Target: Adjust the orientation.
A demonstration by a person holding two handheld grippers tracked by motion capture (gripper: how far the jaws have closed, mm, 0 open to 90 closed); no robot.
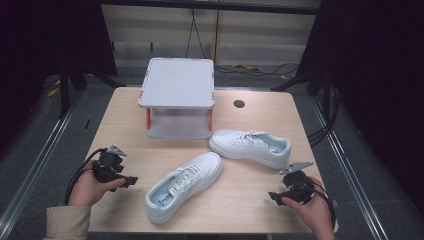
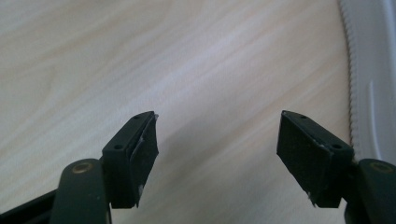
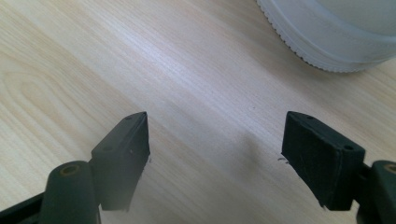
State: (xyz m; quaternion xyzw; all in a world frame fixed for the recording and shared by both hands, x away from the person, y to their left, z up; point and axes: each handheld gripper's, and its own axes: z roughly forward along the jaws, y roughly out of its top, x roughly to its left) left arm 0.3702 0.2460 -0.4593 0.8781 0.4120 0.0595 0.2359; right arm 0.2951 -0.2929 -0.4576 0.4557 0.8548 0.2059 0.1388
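1. Nearest, the left gripper (image 1: 131, 181) and right gripper (image 1: 272, 196) are hovering low over the tabletop (image 1: 250, 200), jaws spread wide and empty, probably readying to take a shoe each.
2. Between them, the near sneaker (image 1: 183, 185) is lying upright, toe pointing far-right; its insole is carrying print too small to read.
3. Farther right, the second sneaker (image 1: 251, 147) is resting on its sole, toe pointing left.
4. Farthest, a white two-tier rack (image 1: 177, 82) is standing empty, perhaps awaiting the shoes.
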